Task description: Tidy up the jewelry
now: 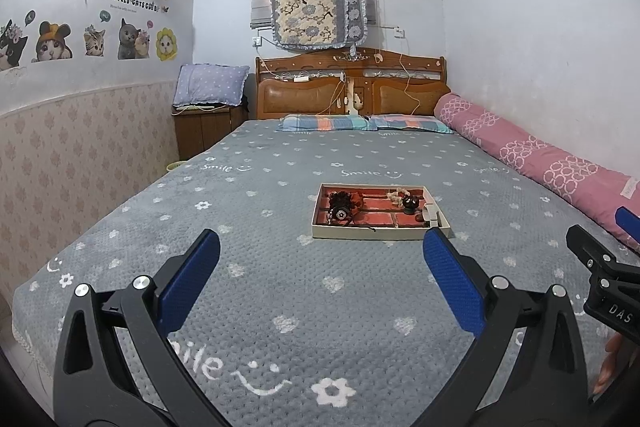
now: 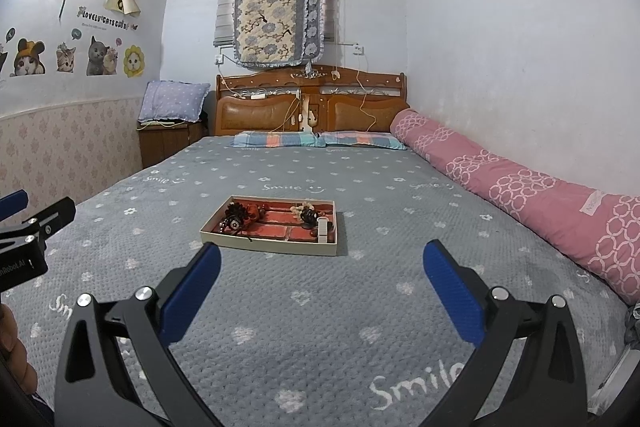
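Fingers of left gripper (image 1: 322, 251) and right gripper (image 2: 322, 261) spread wide, grasping nothing, well short of shallow cream cardboard tray with red lining (image 2: 280, 247) on grey fleece bed (image 2: 320, 307). Jewelry (image 2: 236, 217) all inside; sorted or jumbled, cannot tell.

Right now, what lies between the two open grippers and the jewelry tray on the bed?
Only bare grey bedspread. Both wrist views show nothing between the left gripper, the right gripper and the jewelry tray.
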### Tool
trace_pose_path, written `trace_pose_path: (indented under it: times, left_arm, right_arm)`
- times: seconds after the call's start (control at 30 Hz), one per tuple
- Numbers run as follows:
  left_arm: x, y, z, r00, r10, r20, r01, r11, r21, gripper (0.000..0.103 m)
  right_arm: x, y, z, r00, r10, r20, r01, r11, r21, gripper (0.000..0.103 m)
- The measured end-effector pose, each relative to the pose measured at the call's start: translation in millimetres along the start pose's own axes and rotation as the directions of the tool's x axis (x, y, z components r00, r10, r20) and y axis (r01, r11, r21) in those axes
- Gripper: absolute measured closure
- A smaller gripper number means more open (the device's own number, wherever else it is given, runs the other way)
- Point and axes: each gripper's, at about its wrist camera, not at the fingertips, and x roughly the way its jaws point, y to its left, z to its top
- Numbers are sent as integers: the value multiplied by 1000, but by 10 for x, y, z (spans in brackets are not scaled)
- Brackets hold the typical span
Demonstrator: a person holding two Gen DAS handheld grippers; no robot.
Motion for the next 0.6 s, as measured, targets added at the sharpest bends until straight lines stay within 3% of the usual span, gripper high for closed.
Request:
trace_pose_path:
  times: [0.6]
  left_arm:
    - [-9, -1, -1, 1000, 2, 2, -2, 1000, 0, 5]
  right_arm:
    - [-15, -7, -8, 1000, 0, -1, 0, 1000, 1, 4]
